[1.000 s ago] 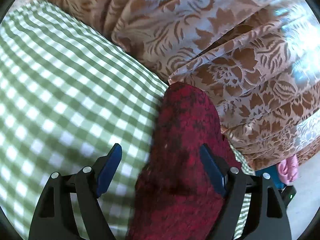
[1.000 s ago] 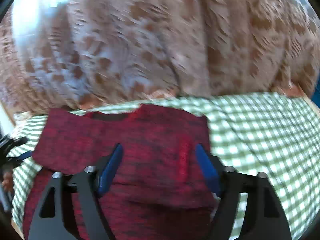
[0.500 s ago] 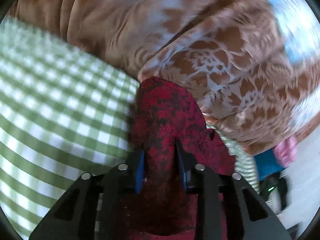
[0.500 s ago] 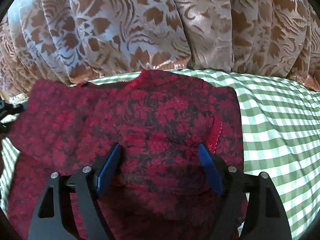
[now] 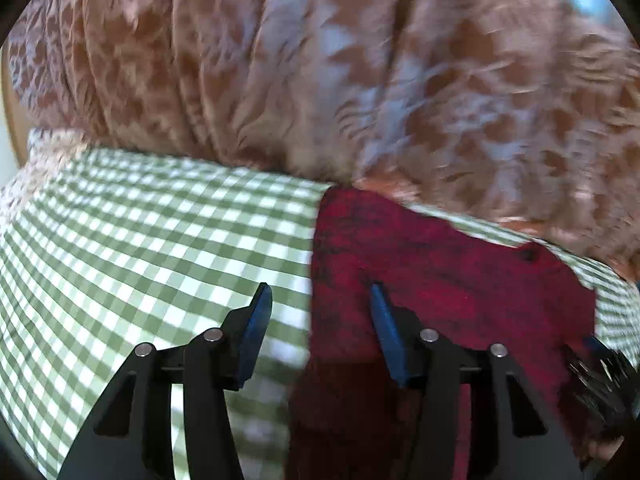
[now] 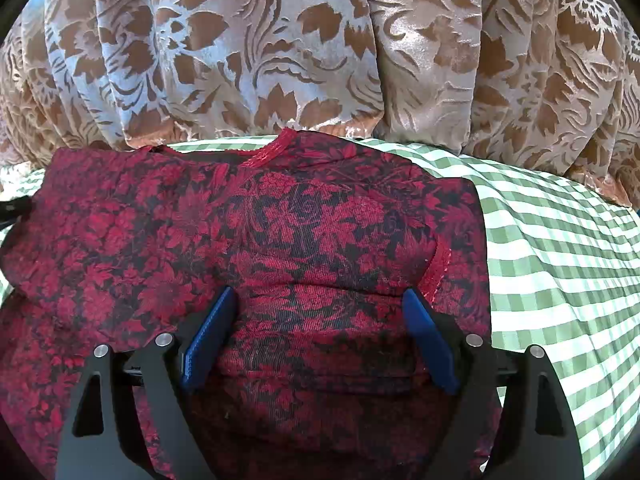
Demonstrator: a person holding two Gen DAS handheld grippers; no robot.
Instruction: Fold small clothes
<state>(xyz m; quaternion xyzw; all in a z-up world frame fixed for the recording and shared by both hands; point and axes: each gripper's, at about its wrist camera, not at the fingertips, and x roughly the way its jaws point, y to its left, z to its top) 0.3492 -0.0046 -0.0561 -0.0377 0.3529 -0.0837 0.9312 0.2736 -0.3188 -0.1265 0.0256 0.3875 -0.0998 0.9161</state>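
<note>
Checked cloth (image 6: 560, 260) under red garment (image 6: 280, 240); both tools spread.

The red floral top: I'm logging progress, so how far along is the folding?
Partly done. The red floral top lies on the green checked cloth with both sleeves folded in over the body. Nothing is in hand: the left gripper and right gripper are open, the left straddling the top's edge. Left to do, probably: folding the body up.
</note>
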